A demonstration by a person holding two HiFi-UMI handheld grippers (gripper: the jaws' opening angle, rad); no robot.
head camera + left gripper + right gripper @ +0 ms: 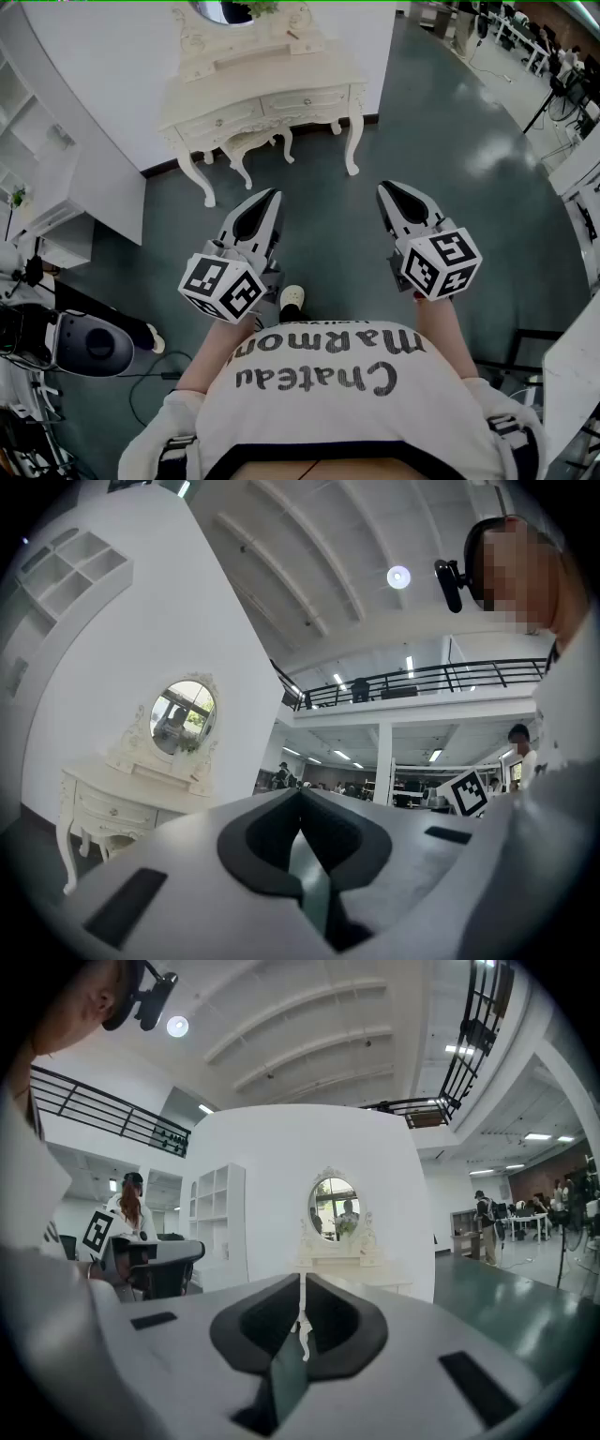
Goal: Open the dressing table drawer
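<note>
Closest to the head camera, the left gripper and the right gripper both have their jaws pressed together with nothing between them. Across open green floor, well apart from both, the white dressing table stands against the wall. Its left drawer and right drawer probably slide lightly. Grip either at its small centre knob. A stool tucked underneath crowds low approaches, while frontal access looks unobstructed.
</note>
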